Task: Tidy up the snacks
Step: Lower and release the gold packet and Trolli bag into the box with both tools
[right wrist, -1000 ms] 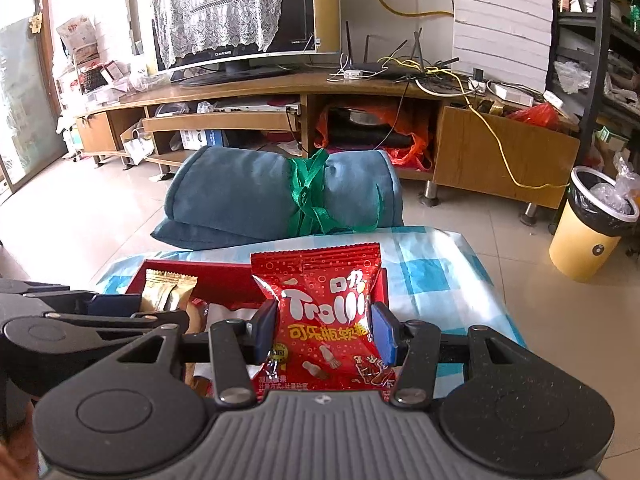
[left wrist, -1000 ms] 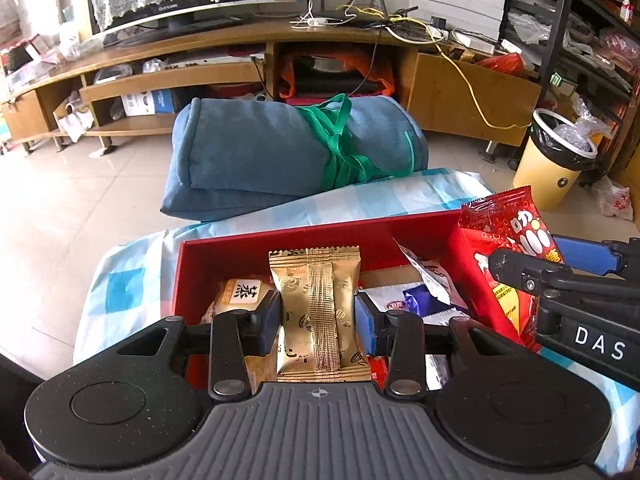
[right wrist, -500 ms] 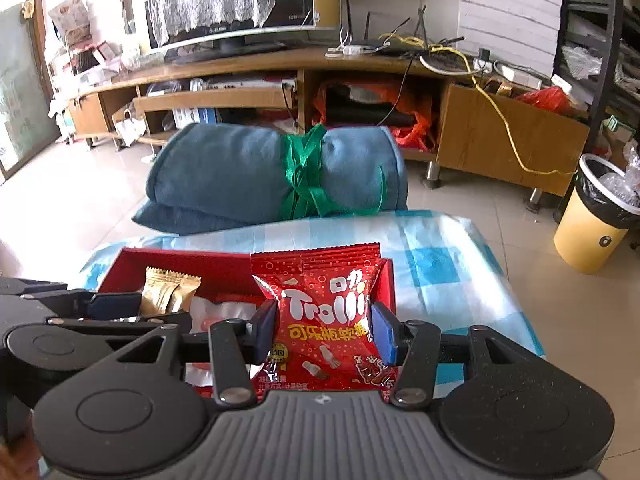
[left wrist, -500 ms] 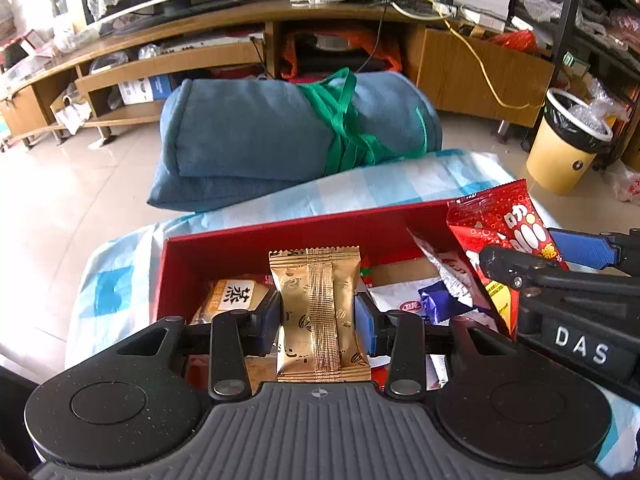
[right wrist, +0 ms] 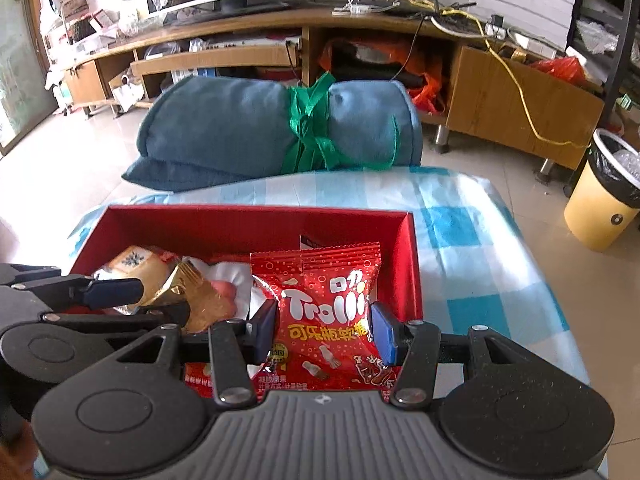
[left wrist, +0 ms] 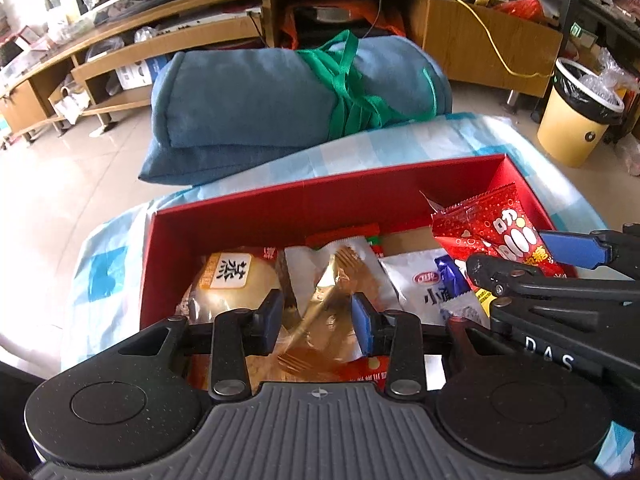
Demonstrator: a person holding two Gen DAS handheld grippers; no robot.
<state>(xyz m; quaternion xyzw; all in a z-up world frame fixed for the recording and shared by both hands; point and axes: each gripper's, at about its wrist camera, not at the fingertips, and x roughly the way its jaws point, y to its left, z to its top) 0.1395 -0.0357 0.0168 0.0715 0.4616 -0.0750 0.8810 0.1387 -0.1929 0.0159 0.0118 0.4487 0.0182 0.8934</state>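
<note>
Left wrist view: the left gripper (left wrist: 316, 322) pinches a blurred gold packet (left wrist: 324, 312), jaws narrow and at their tightest, low over the red box (left wrist: 280, 204) near its front edge, among other snacks

Right wrist view: the right gripper (right wrist: 324, 330) clamps a red Trolli bag (right wrist: 324, 312) upright by the box's right wall, on the checked cloth (right wrist: 472, 240)

Both views mounted just behind the jaws, angled steeply down and forward, very near a red box (left wrist: 328, 200) on the checked bench (right wrist: 472, 240). Left view over the box's left half, right view over its right end. Shared by the 2: the box, a rolled blue blanket (right wrist: 240, 132), a wooden TV stand (left wrist: 492, 32).
</note>
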